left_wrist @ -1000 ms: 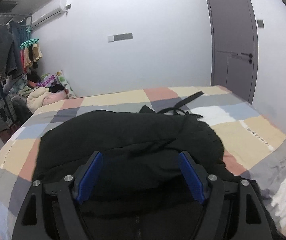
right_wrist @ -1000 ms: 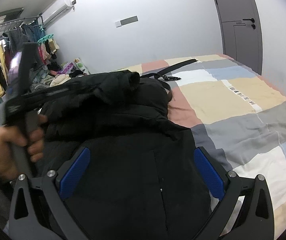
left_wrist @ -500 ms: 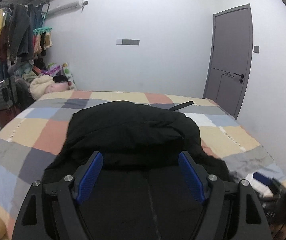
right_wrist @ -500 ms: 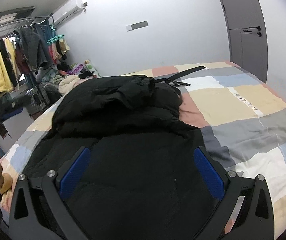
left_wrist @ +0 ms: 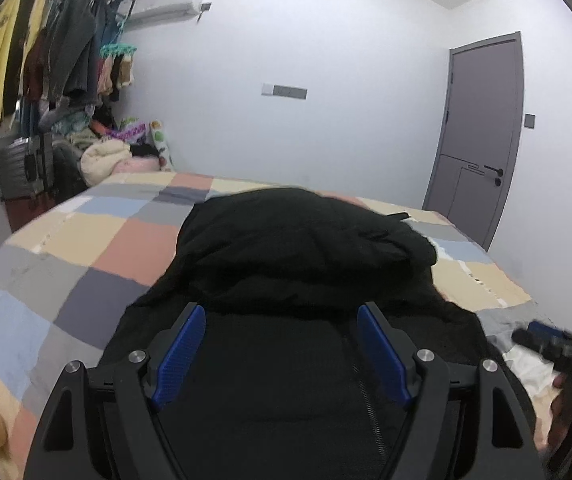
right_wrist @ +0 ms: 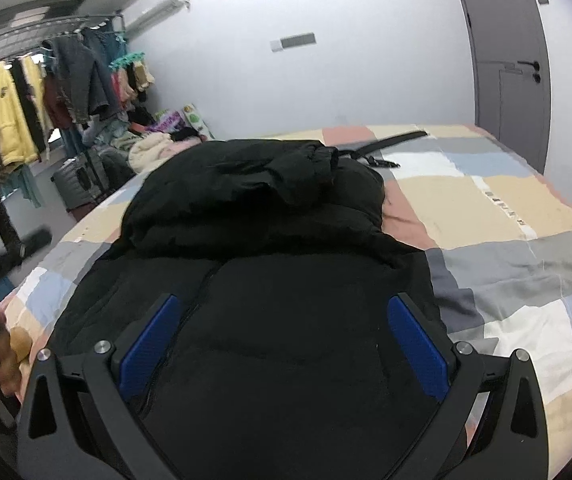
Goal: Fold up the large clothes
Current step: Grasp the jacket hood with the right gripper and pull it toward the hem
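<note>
- Black padded coat (left_wrist: pixel 305 264) lies on the patchwork bed cover (left_wrist: pixel 86 248), its upper part already doubled over the body.
- Left gripper (left_wrist: pixel 282 344) has swung sideways from over the fold, jaws wide and empty.
- Right gripper (right_wrist: pixel 282 340) hovers over the lower half, spread wide, gripping nothing.
- That fold looks finished; I'd guess the zip end (left_wrist: pixel 365 396) gets picked up next.

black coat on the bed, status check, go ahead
Left gripper and right gripper: jaws open, empty. Black coat partly folded on patchwork bed. Black strap beyond it, not in the way.
</note>
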`<state>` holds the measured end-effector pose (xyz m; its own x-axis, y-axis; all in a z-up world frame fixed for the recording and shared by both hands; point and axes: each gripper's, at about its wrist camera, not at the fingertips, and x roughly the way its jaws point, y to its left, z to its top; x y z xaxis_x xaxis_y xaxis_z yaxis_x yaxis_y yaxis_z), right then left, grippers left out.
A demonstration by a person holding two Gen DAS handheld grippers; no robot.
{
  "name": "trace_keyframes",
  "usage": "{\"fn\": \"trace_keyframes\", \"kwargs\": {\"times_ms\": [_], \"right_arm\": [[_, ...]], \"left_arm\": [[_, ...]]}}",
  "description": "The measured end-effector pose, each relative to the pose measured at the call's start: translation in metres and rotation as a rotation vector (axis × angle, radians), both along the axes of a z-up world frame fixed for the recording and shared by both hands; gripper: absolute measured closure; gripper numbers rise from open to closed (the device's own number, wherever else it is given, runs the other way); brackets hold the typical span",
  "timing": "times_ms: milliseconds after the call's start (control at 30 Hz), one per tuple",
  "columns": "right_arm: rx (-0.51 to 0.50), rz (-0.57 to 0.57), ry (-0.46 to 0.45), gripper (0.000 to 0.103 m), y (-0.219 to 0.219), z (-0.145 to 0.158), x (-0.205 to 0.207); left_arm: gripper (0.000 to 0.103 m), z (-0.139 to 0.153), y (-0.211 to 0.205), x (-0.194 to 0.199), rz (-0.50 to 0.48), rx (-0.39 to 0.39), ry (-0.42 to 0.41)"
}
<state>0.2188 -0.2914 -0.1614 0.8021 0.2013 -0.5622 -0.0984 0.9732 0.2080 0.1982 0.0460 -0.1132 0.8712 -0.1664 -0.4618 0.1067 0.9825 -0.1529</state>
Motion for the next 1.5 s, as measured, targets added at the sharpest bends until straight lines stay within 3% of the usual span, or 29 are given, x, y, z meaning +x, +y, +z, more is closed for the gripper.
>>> {"fn": "trace_keyframes", "kwargs": {"times_ms": [100,267,533,700,867,933,967,1000,1033,1133,1300,1400,1500], "right_arm": [[0.01,0.006,0.047,0.0,0.001,0.003,0.03],[0.052,-0.015,0.068,0.0,-0.004,0.007,0.094],[0.168,-0.129,0.147,0.001,-0.016,-0.016,0.191],[0.274,-0.184,0.174,0.001,-0.017,-0.029,0.22],[0.367,-0.179,0.173,0.007,-0.012,-0.036,0.231],[0.35,-0.171,0.161,0.035,-0.008,-0.033,0.232],[0.32,-0.171,0.151,0.04,-0.005,-0.028,0.23],[0.284,-0.166,0.132,0.056,-0.001,-0.023,0.228],[0.254,-0.152,0.105,0.064,0.002,-0.016,0.225],[0.161,-0.096,-0.017,0.074,0.011,0.01,0.21],[0.046,-0.079,-0.103,0.078,0.007,0.03,0.197],[-0.034,-0.087,-0.093,0.078,0.006,0.021,0.199],[-0.09,-0.089,-0.013,0.077,0.003,-0.008,0.211]], "left_arm": [[0.025,-0.011,0.008,0.01,0.013,-0.007,0.036],[0.025,-0.013,0.018,0.012,0.017,-0.043,0.02],[0.025,-0.017,0.038,0.016,0.035,-0.099,0.025],[0.025,-0.025,0.045,0.025,0.028,-0.14,0.065],[0.025,-0.032,0.042,0.029,0.023,-0.119,0.08],[0.025,-0.036,0.04,0.031,0.017,-0.103,0.096],[0.025,-0.038,0.038,0.032,0.016,-0.091,0.102],[0.025,-0.039,0.038,0.032,0.015,-0.085,0.103],[0.025,-0.039,0.037,0.032,0.011,-0.082,0.102],[0.025,-0.041,0.035,0.031,0.005,-0.08,0.103],[0.025,-0.04,0.032,0.027,-0.001,-0.068,0.098],[0.025,-0.038,0.032,0.025,0.005,-0.056,0.081],[0.025,-0.038,0.033,0.023,0.004,-0.051,0.07]]}}
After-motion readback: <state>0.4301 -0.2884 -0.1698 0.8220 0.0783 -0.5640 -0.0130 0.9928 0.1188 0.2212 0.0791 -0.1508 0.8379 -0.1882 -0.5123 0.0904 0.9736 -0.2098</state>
